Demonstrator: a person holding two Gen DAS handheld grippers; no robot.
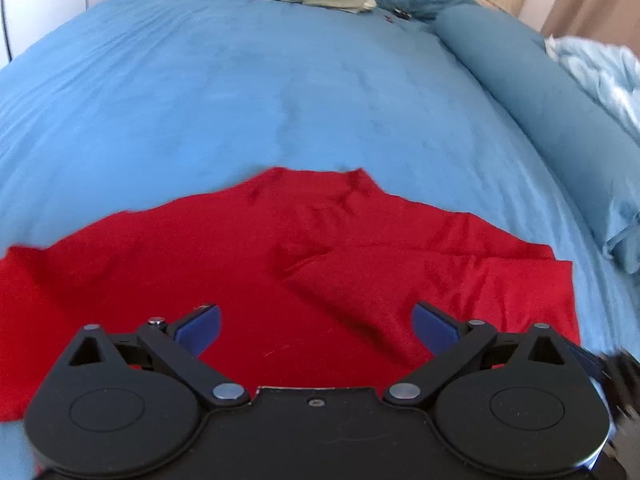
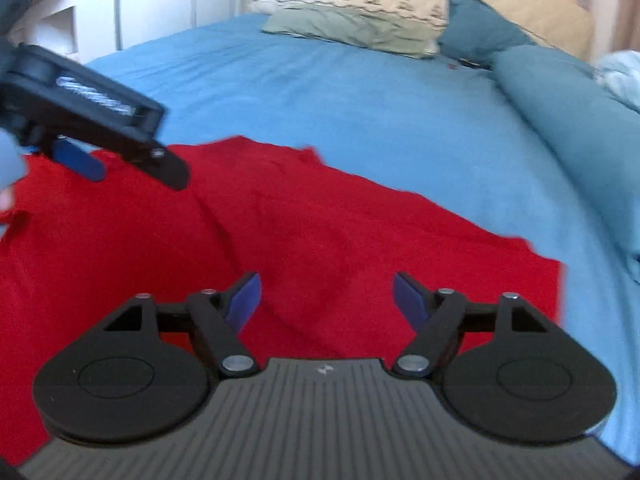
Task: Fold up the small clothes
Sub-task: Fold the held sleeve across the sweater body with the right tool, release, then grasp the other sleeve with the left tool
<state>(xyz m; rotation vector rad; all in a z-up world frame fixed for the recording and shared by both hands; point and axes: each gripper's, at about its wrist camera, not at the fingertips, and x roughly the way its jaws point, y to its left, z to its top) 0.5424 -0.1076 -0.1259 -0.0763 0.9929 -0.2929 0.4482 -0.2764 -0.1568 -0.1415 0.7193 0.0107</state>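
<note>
Left wrist view: left gripper above red garment, jaws apart, empty.
Garment: spread on blue bed, right part seemingly folded over.
Right wrist view: right gripper jaws wide, nothing between.

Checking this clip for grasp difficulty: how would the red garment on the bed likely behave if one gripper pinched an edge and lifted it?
The red garment already lies creased with a flap doubled over on one side, so it is probably floppy and would drape. It looks thin, so likely light. On the soft blue bedspread it may drag and bunch rather than slide cleanly.
</note>
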